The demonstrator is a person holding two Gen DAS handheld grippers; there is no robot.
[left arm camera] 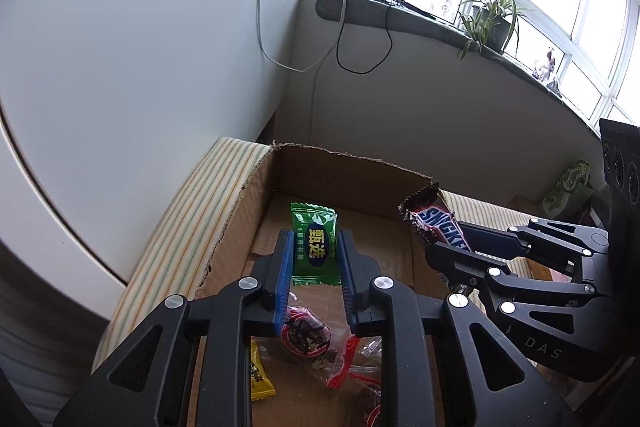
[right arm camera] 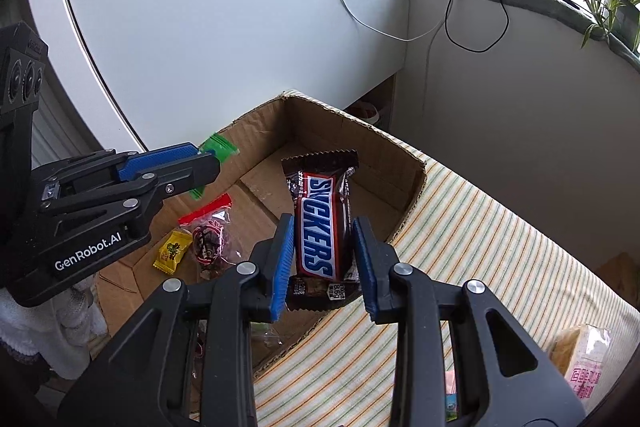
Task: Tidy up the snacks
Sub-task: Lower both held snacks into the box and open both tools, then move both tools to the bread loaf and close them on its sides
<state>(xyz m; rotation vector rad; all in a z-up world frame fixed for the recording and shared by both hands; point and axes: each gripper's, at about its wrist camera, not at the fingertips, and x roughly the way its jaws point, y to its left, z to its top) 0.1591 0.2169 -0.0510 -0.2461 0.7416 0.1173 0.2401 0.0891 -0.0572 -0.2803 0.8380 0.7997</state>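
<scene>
My left gripper pinches the green foil candy sachet above the open brown cardboard box; my right gripper clamps the brown Snickers bar over the box's right side. I'd lower both before letting go.

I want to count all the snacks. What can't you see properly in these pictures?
- Left wrist view: the cardboard box floor near the camera is hidden by the left hand-held gripper.
- Right wrist view: the pink packet is cut off by the edge.
- Right wrist view: the green candy is mostly hidden by the blue pads.
</scene>
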